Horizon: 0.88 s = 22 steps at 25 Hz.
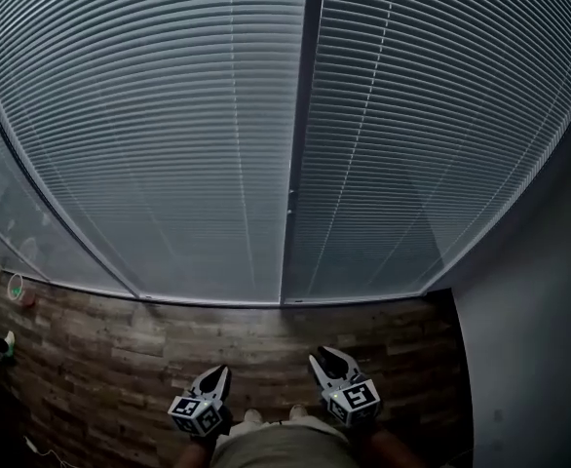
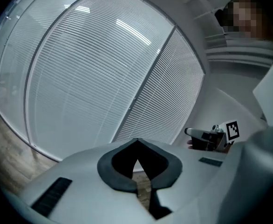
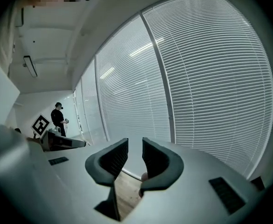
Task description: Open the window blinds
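Blinds (image 1: 169, 144): fully lowered with the slats shut, split into two panels by a mullion (image 1: 300, 164). The bottom edge is met by the wooden floor (image 1: 120, 339).
Left gripper (image 1: 217, 370): clenched tip to tip, nothing held.
Right gripper (image 1: 326, 357): jaws parted, nothing gripped.
Room: a strip of floor is left between grippers and blinds, boxed in by a wall (image 1: 529, 339) on the right.

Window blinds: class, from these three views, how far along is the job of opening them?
Done: nothing yet. The window blinds hang fully lowered, slats closed, across both panes. In hand: nothing. The left gripper, jaws together, and the right gripper, jaws apart, are both empty, low over the wooden floor and clear of the blinds. Left: the whole job, reaching in, taking hold and opening them.
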Each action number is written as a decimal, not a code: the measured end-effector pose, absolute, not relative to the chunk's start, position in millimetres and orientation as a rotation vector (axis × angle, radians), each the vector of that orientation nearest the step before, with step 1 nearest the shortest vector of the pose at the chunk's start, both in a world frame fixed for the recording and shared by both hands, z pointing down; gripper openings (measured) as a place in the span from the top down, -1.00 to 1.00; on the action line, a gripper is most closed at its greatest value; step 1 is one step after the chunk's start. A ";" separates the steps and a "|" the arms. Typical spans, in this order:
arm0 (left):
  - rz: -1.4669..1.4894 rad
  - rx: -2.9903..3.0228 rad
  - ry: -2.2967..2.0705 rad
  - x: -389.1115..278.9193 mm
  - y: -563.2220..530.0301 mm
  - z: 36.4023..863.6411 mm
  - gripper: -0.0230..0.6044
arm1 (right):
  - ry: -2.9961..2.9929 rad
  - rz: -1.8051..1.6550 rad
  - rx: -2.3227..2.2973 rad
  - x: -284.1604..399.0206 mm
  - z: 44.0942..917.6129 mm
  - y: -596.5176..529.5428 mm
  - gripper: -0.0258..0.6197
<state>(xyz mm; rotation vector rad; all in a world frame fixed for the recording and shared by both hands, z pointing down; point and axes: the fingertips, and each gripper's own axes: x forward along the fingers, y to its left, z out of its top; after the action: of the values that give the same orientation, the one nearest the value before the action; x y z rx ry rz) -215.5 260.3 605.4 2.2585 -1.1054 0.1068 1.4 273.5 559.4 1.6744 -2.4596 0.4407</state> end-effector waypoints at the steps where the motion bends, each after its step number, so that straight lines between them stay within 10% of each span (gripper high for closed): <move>1: 0.108 2.252 -1.107 -211.2 260.3 601.3 0.89 | -2.465 0.442 1.673 5.8 556.6 273.0 0.62; 22: 0.058 2.317 -1.197 -159.1 274.9 568.4 0.89 | -2.539 0.457 1.729 77.8 555.1 304.5 0.62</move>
<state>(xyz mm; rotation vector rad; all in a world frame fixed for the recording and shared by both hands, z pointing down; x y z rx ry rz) -159.1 274.9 568.4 2.3173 -1.1970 0.0577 77.8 304.5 555.1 1.7288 -2.5391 0.4571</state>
